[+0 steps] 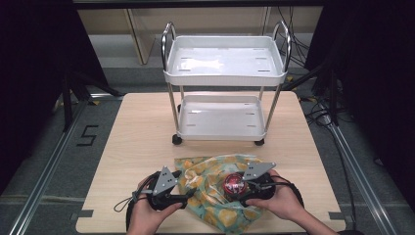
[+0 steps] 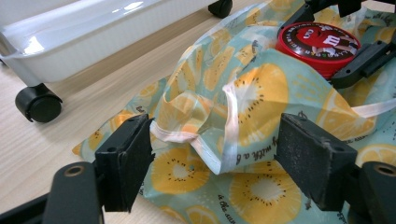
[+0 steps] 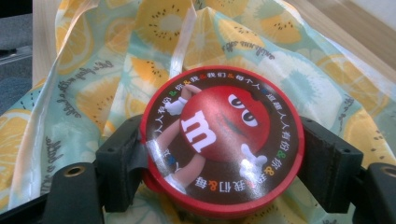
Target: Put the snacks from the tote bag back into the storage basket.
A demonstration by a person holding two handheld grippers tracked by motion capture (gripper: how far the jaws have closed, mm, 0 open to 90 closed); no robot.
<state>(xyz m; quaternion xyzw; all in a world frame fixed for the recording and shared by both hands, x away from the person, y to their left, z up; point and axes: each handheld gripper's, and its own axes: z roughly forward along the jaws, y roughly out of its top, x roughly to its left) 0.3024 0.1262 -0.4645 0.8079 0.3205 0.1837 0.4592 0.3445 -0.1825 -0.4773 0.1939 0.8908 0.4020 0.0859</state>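
A red round tin (image 3: 222,140) with a cartoon candy figure on its lid sits between the jaws of my right gripper (image 3: 222,163), whose pads press on its sides. It is held over a crumpled plastic bag (image 1: 210,196) printed with lemon slices, lying at the table's near edge. In the left gripper view, bag film laps over the near side of the tin (image 2: 317,42). My left gripper (image 2: 212,158) is open at the bag's left part, its jaws wide on either side of a raised fold and white hem of the bag (image 2: 261,88).
A white two-tier cart (image 1: 225,73) on black casters stands on the far half of the wooden table (image 1: 142,127), its lower tray (image 2: 93,32) and one caster (image 2: 37,103) just beyond the bag. Bare tabletop lies to the left and right of the cart.
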